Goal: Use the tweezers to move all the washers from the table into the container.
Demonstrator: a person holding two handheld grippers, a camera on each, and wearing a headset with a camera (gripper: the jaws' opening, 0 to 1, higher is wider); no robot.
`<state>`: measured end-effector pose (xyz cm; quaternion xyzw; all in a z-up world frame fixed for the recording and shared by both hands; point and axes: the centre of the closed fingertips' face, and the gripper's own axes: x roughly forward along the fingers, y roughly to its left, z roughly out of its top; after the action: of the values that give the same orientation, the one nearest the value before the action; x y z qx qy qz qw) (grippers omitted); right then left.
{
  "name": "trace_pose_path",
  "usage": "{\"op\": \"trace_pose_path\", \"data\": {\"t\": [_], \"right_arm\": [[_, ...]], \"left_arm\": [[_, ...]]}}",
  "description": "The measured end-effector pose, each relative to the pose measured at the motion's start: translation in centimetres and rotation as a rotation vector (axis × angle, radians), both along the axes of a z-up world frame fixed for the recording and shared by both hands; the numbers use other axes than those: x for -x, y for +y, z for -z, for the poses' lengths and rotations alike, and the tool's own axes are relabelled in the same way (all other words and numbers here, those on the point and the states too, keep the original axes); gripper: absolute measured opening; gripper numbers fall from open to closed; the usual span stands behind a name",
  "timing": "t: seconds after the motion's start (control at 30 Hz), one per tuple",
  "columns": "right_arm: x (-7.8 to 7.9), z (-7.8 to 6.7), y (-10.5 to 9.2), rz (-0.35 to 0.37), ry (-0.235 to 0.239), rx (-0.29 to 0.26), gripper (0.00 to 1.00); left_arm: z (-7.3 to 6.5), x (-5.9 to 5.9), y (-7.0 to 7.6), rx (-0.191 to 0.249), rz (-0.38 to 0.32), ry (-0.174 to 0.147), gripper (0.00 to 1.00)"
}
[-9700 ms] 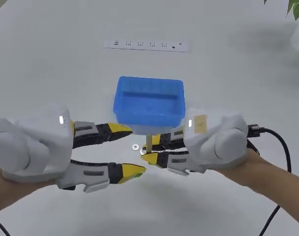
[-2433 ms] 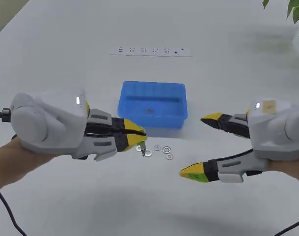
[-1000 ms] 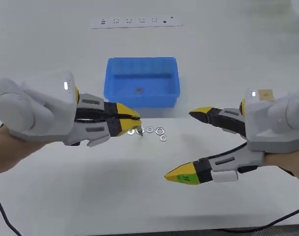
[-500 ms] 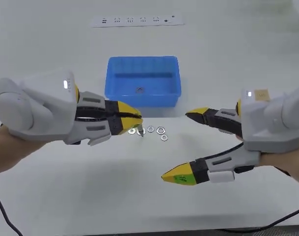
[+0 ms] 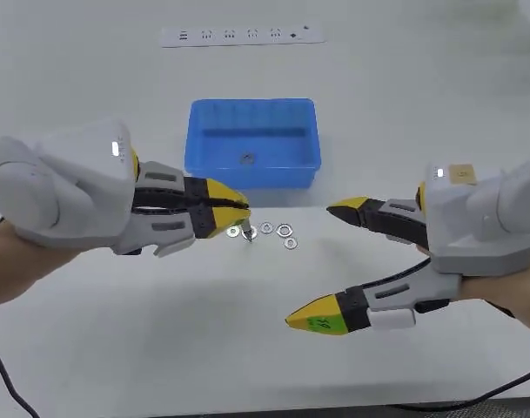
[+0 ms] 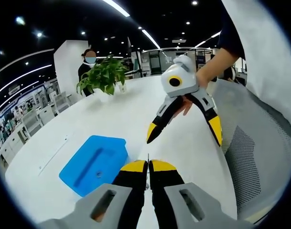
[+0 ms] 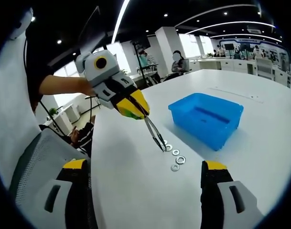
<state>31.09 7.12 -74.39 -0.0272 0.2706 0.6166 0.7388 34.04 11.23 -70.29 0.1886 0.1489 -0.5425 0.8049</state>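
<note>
White table [image 5: 247,366]. Blue container [image 5: 251,177] at far middle, with a single washer [image 5: 246,158] on its floor. Right gripper [image 5: 310,266]: jaws spread wide, holding nothing, off to the right. Left gripper [image 5: 244,209]: jaws pinched together on tweezers [image 7: 155,130], tips down at left end of the loose washers [image 5: 285,231], clustered on the table just before the container.

The right gripper [image 7: 145,164] is holding its jaws wide apart above the white table [image 7: 126,191]. The left gripper [image 7: 138,112] is clamping the tweezers [image 7: 154,130], their tips pointing down among washers [image 7: 180,159] lying near the blue container [image 7: 210,133].
</note>
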Motion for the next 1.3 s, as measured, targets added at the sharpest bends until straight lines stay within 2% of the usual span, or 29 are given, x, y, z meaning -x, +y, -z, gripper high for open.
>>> {"op": "trace_pose_path", "data": {"t": [0.2,0.23,0.27,0.33,0.47,0.57,0.63,0.67,0.7,0.8,0.87,0.9,0.97,1.07,1.3], "right_arm": [[0.0,0.2,0.6,-0.037,-0.001,0.012,0.99],[-0.1,0.4,0.9,-0.049,-0.004,0.021,0.97],[-0.2,0.6,1.1,-0.054,-0.008,0.028,0.95],[-0.9,1.1,1.5,-0.054,-0.024,0.052,0.89],[-1.9,1.3,2.9,-0.064,-0.046,0.044,0.80],[-2.4,1.5,3.9,-0.090,-0.070,0.040,0.67],[-2.8,1.9,4.6,-0.117,-0.090,0.046,0.63],[-2.9,2.0,4.8,-0.138,-0.114,0.057,0.62],[-3.0,2.1,5.1,-0.165,-0.157,0.072,0.60],[-3.1,2.6,5.6,-0.198,-0.189,0.099,0.55],[-3.0,2.7,5.8,-0.217,-0.186,0.098,0.49],[-2.9,2.9,5.8,-0.228,-0.173,0.116,0.42],[-3.0,2.8,5.9,-0.249,-0.210,0.121,0.34],[-3.1,2.9,6.0,-0.260,-0.200,0.116,0.31],[-3.4,2.3,6.6,-0.290,-0.213,0.093,0.20]], "left_arm": [[-0.1,-0.7,0.4,0.009,-0.026,0.039,0.05],[-0.1,-0.7,0.4,0.011,-0.023,0.054,0.05],[-0.1,-0.8,0.4,0.008,-0.021,0.055,0.05],[-0.1,-0.9,0.4,0.001,-0.012,0.063,0.05],[0.0,-0.9,0.3,-0.010,0.007,0.073,0.05],[0.0,-0.8,0.1,-0.007,0.018,0.080,0.05],[0.0,-0.8,-0.1,-0.002,0.024,0.085,0.05],[0.0,-0.7,-0.1,0.000,0.027,0.087,0.05],[0.0,-0.8,-0.1,-0.001,0.027,0.086,0.05],[0.0,-0.8,0.0,-0.007,0.030,0.088,0.05],[0.0,-0.8,0.0,-0.013,0.034,0.089,0.05],[0.1,-0.8,0.0,-0.015,0.038,0.089,0.05],[0.1,-0.8,0.0,-0.014,0.040,0.089,0.05],[0.0,-0.8,-0.1,-0.009,0.033,0.089,0.05],[0.1,-0.9,-0.3,-0.011,0.040,0.083,0.05]]}}
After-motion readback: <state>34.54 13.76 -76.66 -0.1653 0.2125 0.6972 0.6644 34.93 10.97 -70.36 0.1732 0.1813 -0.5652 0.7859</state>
